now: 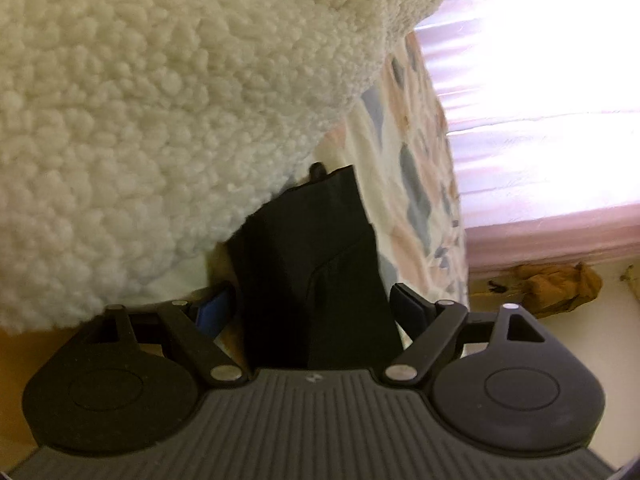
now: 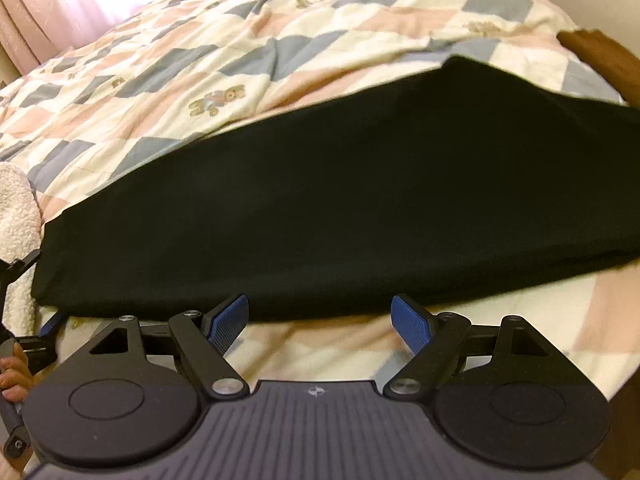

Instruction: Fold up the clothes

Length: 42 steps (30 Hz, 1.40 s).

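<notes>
The black garment [image 2: 320, 200] lies flat on the checked quilt [image 2: 248, 44], just ahead of the right gripper [image 2: 320, 320], its long axis running crosswise to the fingers, from low on the left to high on the right. That gripper stands open, its 2 blue pads clear of the cloth, with the near edge of the garment right in front of them. The left gripper [image 1: 316, 300] also has its fingers spread, and dark cloth fills the gap between them without being visibly pinched. The right end of the garment is cut off by the frame. A fleecy white sleeve [image 1: 160, 120] blocks most of the left wrist view, so how many layers the garment has I cannot tell.
</notes>
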Tool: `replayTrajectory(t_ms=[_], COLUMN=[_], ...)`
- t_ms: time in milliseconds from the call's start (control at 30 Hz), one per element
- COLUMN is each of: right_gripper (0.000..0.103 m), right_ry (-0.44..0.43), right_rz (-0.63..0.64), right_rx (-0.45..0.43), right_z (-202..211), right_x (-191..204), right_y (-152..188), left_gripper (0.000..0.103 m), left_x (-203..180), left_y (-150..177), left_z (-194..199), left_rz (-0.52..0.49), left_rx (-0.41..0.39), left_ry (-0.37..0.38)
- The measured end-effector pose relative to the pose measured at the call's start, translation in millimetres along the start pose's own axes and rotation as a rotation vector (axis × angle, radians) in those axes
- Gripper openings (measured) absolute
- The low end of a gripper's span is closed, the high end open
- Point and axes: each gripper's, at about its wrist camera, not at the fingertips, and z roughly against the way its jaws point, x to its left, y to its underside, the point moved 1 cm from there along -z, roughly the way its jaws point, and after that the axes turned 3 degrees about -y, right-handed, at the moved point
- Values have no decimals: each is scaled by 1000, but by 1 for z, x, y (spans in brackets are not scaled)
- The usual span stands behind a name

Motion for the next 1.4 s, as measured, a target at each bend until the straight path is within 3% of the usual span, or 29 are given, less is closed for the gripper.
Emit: replayTrajectory(t_ms=[100, 133, 167, 233, 267, 300, 367, 533, 600, 667, 767, 933, 1100, 1200, 1267, 1300, 1400], right_gripper=[69, 58, 40, 28, 28, 28, 28, 28, 18, 16, 22, 22, 22, 26, 33, 36, 45], right_ry=[56, 75, 78, 74, 69, 64, 49, -49, -115, -173, -250, -326, -348, -369, -411, -443, -558], right_rz=[15, 19, 11, -23, -49, -72, -110, -207, -252, -319, -419, -536, -619, -653, -686, -703, -743], right_rx=[-93, -124, -136, -143, -140, -138, -129, -39, -12, -7, -14, -86, -161, -173, -162, -149, -112], right_z=[2, 2, 0, -8, -13, -17, -24, -43, -48, -46, -36, -3, 26, 27, 19, 14, -6], right_x=[-9, -13, -21, -41, -51, -62, -81, -130, -152, -174, -211, -286, -364, -402, -420, -426, -431], right_y=[-12, -16, -20, -29, -31, -32, -33, -26, -24, -26, -30, -42, -48, -45, -42, -41, -39], left_gripper=[67, 65, 64, 58, 53, 35, 12, 11, 11, 11, 11, 11, 11, 13, 17, 24, 43], left_x=[2, 3, 1, -15, -23, -32, -48, -89, -120, -164, -223, -280, -281, -251, -234, -229, -236], left_y=[0, 1, 2, 6, 8, 11, 15, 26, 40, 71, 135, 277, 414, 479, 501, 507, 510], left_z=[-5, -6, -7, -6, -6, -5, -4, -1, 3, 5, 1, -39, -108, -141, -147, -144, -115], left_rz=[21, 25, 14, -74, -118, -161, -249, -468, -575, -721, -883, -1029, -1176, -1332, -1418, -1452, -1488], left_rx=[-22, -31, -40, -59, -68, -78, -97, -144, -163, -183, -178, -22, 193, 306, 332, 336, 376], left_ry=[12, 11, 8, -13, -23, -33, -53, -104, -104, -98, -55, 88, 124, 32, -18, -20, 46])
